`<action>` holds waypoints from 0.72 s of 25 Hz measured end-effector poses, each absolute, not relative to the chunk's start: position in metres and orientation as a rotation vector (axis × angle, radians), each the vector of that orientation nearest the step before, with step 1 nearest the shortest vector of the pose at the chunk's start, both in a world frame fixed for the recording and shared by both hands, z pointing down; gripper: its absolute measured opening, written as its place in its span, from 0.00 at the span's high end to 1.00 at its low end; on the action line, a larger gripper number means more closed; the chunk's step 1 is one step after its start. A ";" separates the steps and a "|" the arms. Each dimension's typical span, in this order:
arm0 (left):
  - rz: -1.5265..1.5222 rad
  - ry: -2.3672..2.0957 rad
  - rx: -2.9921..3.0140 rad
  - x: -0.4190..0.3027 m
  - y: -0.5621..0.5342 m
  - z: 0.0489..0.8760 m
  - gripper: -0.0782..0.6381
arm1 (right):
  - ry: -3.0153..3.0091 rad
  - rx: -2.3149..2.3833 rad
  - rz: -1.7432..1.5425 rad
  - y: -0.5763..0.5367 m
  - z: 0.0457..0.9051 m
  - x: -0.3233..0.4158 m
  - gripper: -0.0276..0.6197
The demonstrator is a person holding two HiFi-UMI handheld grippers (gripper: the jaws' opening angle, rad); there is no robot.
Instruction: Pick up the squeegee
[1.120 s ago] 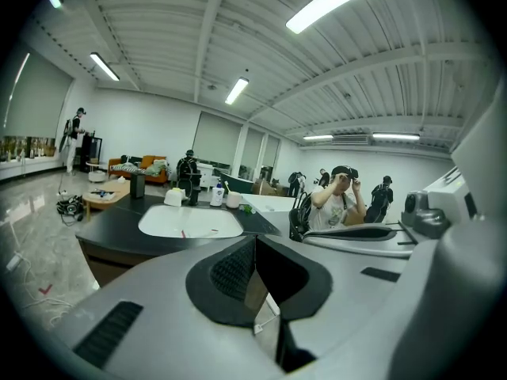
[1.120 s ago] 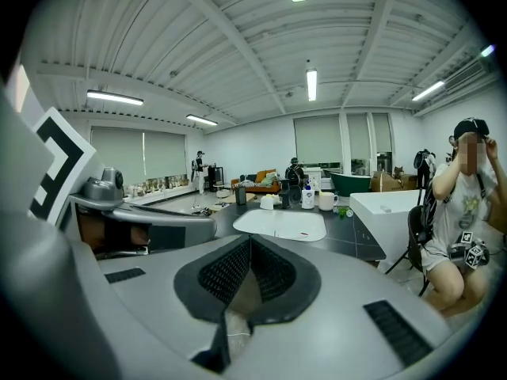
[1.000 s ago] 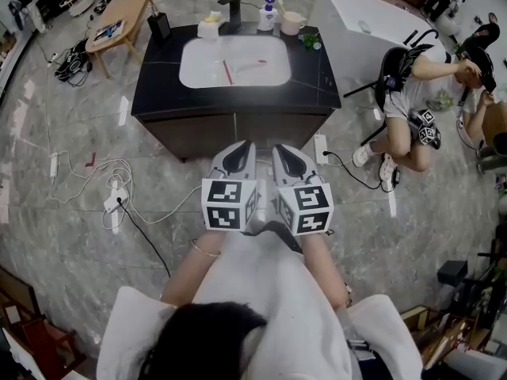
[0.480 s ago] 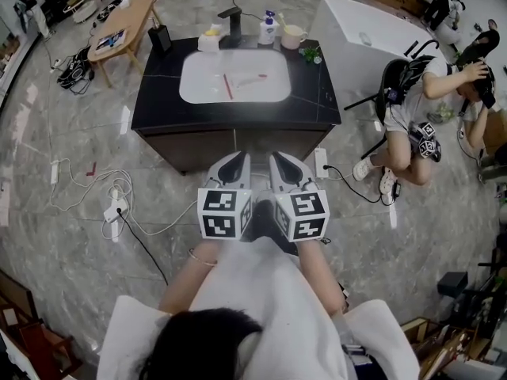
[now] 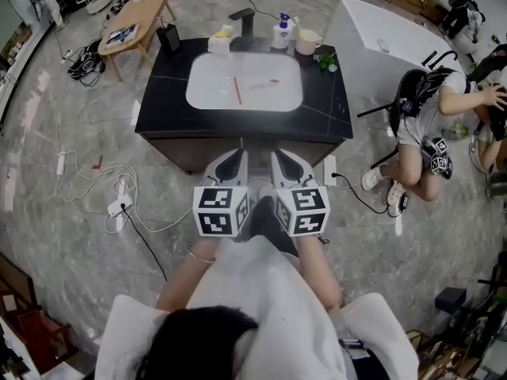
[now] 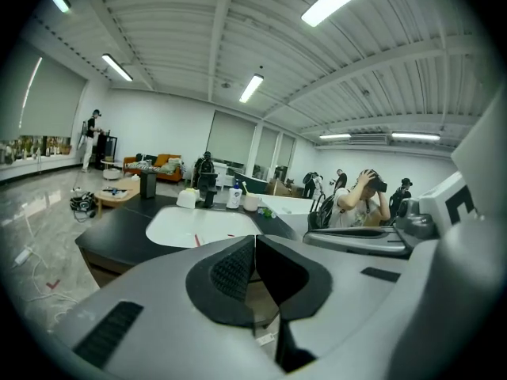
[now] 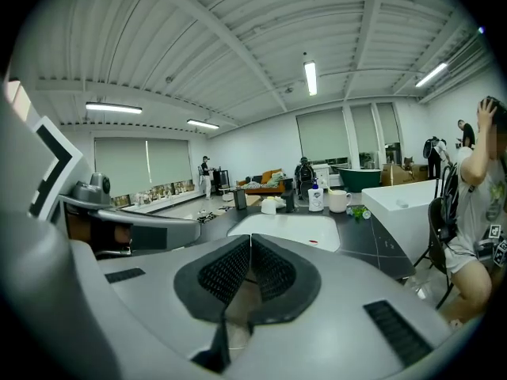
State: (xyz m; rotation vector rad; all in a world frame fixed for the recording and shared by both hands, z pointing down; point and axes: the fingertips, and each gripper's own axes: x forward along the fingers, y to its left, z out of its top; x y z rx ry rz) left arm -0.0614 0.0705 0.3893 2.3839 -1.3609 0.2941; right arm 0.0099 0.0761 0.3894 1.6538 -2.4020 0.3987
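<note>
Approach step, I'd judge: left gripper [image 5: 229, 163] & right gripper [image 5: 287, 163] hung side by side short of the black worktop [image 5: 162, 101], both w/ jaws pressed together, nothing between. The squeegee [image 5: 236, 90], prob. the thin red stick in the white basin [image 5: 207, 93], lay well apart from both. Next move calls for reaching over the basin & spreading one gripper's jaws.

The left gripper [image 5: 230, 161] and the right gripper [image 5: 286, 160] are pale grey, with black cross-hatched pads [image 7: 225, 273]. The left one's cube [image 5: 220, 210] and the right one's cube [image 5: 304, 210] show black-and-white square patterns. Ahead of both, the countertop [image 5: 158, 105] is black with thin pale veins, and the basin [image 5: 206, 81] is white, with a thin red stick [image 5: 236, 90] in it. Farther ahead are a white cup [image 5: 307, 42] and a small green plant [image 5: 325, 60]. Below the grippers the floor [image 5: 71, 236] is marbled grey.
</note>
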 end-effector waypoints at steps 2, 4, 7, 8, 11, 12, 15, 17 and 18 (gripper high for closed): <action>0.319 -1.374 2.373 -0.060 0.055 0.393 0.85 | -2.410 1.632 0.406 0.061 0.392 0.011 0.91; 0.336 -1.378 2.363 -0.055 0.043 0.398 0.85 | -2.405 1.614 0.411 0.047 0.396 0.015 0.91; 0.337 -1.376 2.352 -0.049 0.025 0.403 0.85 | -2.401 1.603 0.424 0.026 0.400 0.021 0.91; 0.337 -1.377 2.347 -0.048 0.020 0.404 0.85 | -2.400 1.599 0.426 0.020 0.401 0.022 0.91; 0.331 -1.398 2.320 -0.048 0.001 0.405 0.85 | -2.393 1.579 0.434 0.002 0.404 0.027 0.91; 0.329 -1.405 2.312 -0.048 -0.004 0.405 0.85 | -2.391 1.570 0.439 -0.003 0.405 0.029 0.91; 0.333 -1.425 2.299 -0.047 -0.020 0.405 0.85 | -2.393 1.554 0.449 -0.021 0.407 0.034 0.91; 0.339 -1.432 2.290 -0.045 -0.031 0.407 0.85 | -2.405 1.541 0.445 -0.034 0.406 0.036 0.91; 0.341 -1.433 2.286 -0.042 -0.036 0.408 0.85 | -2.412 1.529 0.443 -0.039 0.407 0.036 0.91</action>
